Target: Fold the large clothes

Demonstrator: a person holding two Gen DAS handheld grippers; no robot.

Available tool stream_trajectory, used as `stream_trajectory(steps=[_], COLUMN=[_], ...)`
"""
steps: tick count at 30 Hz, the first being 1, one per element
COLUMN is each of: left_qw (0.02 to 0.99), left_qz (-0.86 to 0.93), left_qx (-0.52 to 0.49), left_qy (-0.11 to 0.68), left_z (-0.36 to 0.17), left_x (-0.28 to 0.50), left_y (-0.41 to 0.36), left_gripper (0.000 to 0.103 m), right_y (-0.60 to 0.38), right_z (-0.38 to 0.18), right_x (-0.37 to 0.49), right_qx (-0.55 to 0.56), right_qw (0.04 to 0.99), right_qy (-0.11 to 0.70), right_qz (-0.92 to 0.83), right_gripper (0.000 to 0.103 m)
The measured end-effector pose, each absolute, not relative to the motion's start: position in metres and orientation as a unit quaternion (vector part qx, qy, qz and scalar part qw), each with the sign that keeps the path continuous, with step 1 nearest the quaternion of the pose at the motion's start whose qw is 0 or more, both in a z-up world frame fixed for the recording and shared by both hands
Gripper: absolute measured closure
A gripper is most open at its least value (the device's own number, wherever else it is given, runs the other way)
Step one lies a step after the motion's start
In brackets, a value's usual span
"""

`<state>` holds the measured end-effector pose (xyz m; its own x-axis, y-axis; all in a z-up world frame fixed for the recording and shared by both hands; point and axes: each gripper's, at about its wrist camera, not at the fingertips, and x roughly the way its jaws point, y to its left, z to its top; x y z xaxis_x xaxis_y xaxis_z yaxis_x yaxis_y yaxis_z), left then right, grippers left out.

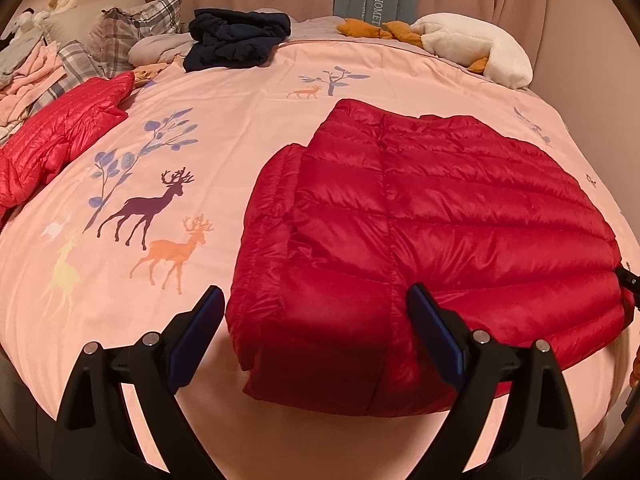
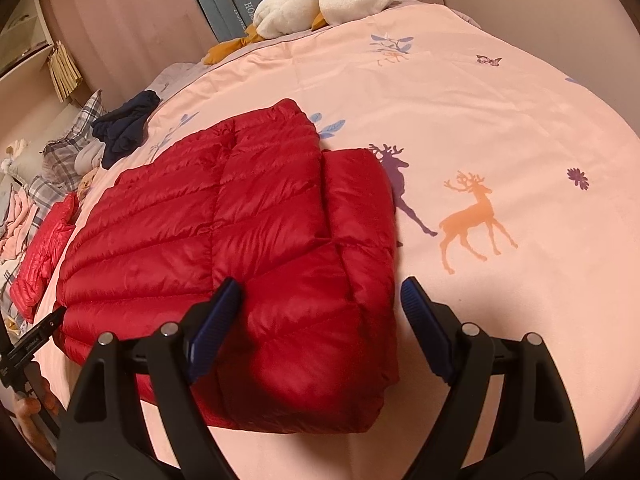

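A glossy red quilted jacket [image 1: 420, 216] lies folded into a puffy rectangle on the bed [image 1: 240, 128], low and right of centre in the left view, on smooth pink cotton printed with deer. The left hand-held gripper [image 1: 316, 312] and right hand-held gripper [image 2: 322, 304] each hang wide open over a near corner, ribbed blue pads gripping nothing. A second red jacket [image 1: 60, 132] lies crumpled at the left edge.

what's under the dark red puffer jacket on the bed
The dark red puffer jacket lies folded on the pink deer-print duvet. In the right wrist view it covers part of a purple deer. Anything else beneath is hidden.
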<state>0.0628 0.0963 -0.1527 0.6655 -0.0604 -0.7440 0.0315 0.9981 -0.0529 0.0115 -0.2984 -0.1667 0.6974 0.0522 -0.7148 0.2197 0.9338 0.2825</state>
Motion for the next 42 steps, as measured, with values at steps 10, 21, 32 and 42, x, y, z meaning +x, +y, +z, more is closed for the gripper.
stream_trajectory(steps=[10,21,32,42], left_qw=[0.912,0.912,0.911,0.910], left_qz=[-0.024,-0.024,-0.024,-0.024], left_qx=[-0.021,-0.021,-0.023,-0.026], left_qy=[0.409,0.410,0.411,0.413], left_z=[-0.1523,-0.1529,-0.1535,-0.1553], left_x=[0.0618,0.0612,0.0597,0.0553], left_y=[0.0956,0.0955,0.0968,0.1009], left_gripper=[0.010,0.010,0.010,0.010], right_y=[-0.2987,-0.2990,-0.3063,-0.3081], right_z=[-0.1678,-0.1675,-0.1663,-0.1666], right_x=[0.0126,0.0116,0.0080,0.0063], right_qx=[0.176,0.177,0.183,0.186], right_qw=[0.904,0.903,0.903,0.902], right_qy=[0.387,0.387,0.385,0.385], right_qz=[-0.048,-0.047,-0.051,-0.051], right_gripper=[0.020,0.020,0.020,0.020])
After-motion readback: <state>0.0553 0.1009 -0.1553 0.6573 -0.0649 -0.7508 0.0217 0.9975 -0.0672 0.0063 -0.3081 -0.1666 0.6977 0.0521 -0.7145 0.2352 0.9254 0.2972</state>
